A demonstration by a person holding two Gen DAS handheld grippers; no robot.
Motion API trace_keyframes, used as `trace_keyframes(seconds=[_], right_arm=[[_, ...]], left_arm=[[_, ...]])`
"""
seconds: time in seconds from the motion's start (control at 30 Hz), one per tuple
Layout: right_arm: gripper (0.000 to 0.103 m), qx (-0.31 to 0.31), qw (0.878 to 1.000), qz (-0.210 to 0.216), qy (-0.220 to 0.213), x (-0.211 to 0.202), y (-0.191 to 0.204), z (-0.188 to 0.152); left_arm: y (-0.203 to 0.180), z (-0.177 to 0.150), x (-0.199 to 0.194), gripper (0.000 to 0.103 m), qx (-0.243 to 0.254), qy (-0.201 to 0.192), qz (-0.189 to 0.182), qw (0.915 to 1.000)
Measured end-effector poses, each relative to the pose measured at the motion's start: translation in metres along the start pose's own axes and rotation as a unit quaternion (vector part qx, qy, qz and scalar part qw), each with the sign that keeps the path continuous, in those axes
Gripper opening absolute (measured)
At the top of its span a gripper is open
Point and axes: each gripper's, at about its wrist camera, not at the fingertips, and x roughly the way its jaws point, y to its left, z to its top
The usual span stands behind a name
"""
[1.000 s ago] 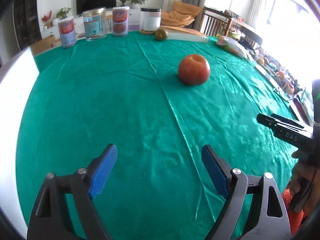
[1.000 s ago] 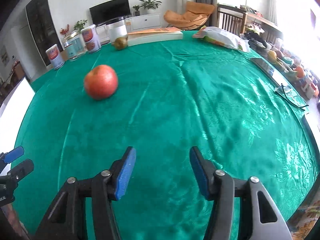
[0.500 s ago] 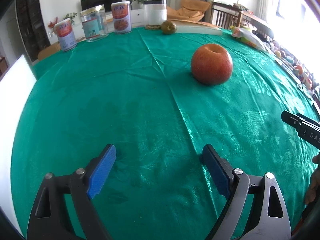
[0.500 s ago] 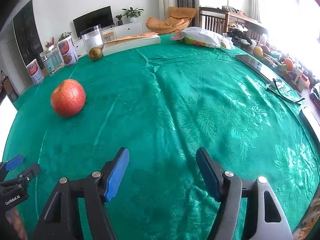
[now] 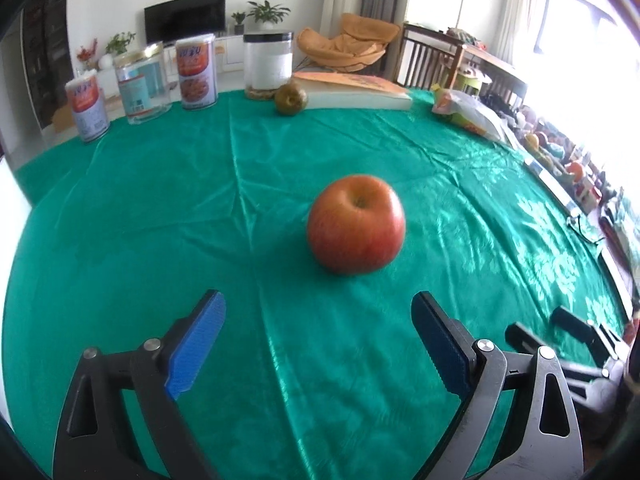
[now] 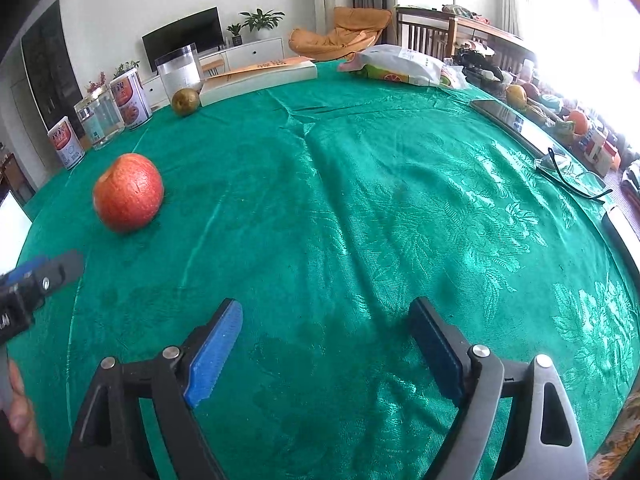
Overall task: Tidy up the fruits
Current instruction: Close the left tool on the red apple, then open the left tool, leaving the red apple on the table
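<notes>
A red apple (image 5: 356,224) sits upright on the green tablecloth (image 5: 160,208), straight ahead of my left gripper (image 5: 318,336), which is open and empty a short way in front of it. The apple also shows in the right wrist view (image 6: 128,192), far to the left. A brownish-green pear (image 5: 291,99) lies at the table's far edge, also in the right wrist view (image 6: 185,101). My right gripper (image 6: 324,340) is open and empty over bare cloth. Each gripper shows at the edge of the other's view.
Cans and jars (image 5: 196,74) stand along the far edge, with a flat box (image 5: 352,94) and a snack bag (image 5: 468,114). In the right wrist view, glasses (image 6: 572,174) and a tablet (image 6: 508,118) lie at the right edge. A white panel (image 6: 12,228) stands left.
My left gripper has moved forward and turned right, so the apple is nearer and centred between its fingers. My right gripper has widened its opening a little and shifted closer to the apple.
</notes>
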Motion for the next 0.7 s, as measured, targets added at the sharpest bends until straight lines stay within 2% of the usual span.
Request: trace_keyframes(seconds=[0.1,0.23,0.33,0.37,0.4,0.43,0.5,0.57,0.7], right_arm=[[0.087,0.000,1.000,0.002,0.000,0.000,0.000,0.000],[0.088,0.000,1.000,0.004,0.000,0.000,0.000,0.000],[0.089,-0.001,1.000,0.005,0.001,0.000,0.000,0.000],[0.089,-0.001,1.000,0.005,0.001,0.000,0.001,0.000],[0.089,0.000,1.000,0.005,0.001,0.000,0.000,0.000],[0.089,0.000,1.000,0.006,0.001,-0.001,0.000,0.000],[0.089,0.001,1.000,0.007,0.001,-0.001,0.001,0.000],[0.089,0.001,1.000,0.008,0.000,-0.001,0.001,0.001],[0.089,0.003,1.000,0.009,0.000,-0.001,0.001,0.001]], left_arm=[[-0.012,0.018,0.023,0.095,0.015,0.007,0.017,0.9997],[-0.016,0.024,0.044,0.095,0.010,0.023,0.020,0.9995],[-0.015,0.027,0.048,0.094,0.012,0.016,0.022,0.9996],[-0.014,0.027,0.048,0.090,0.013,0.011,0.018,0.9997],[-0.015,0.028,0.047,0.073,0.016,0.007,0.004,0.9998],[-0.017,0.028,0.046,0.070,0.020,0.008,-0.003,0.9998],[-0.019,0.027,0.044,0.069,0.028,0.010,0.009,0.9995],[-0.013,0.023,0.039,0.069,0.026,0.014,0.001,0.9996],[0.014,0.007,0.013,0.069,0.021,0.017,0.009,0.9996]])
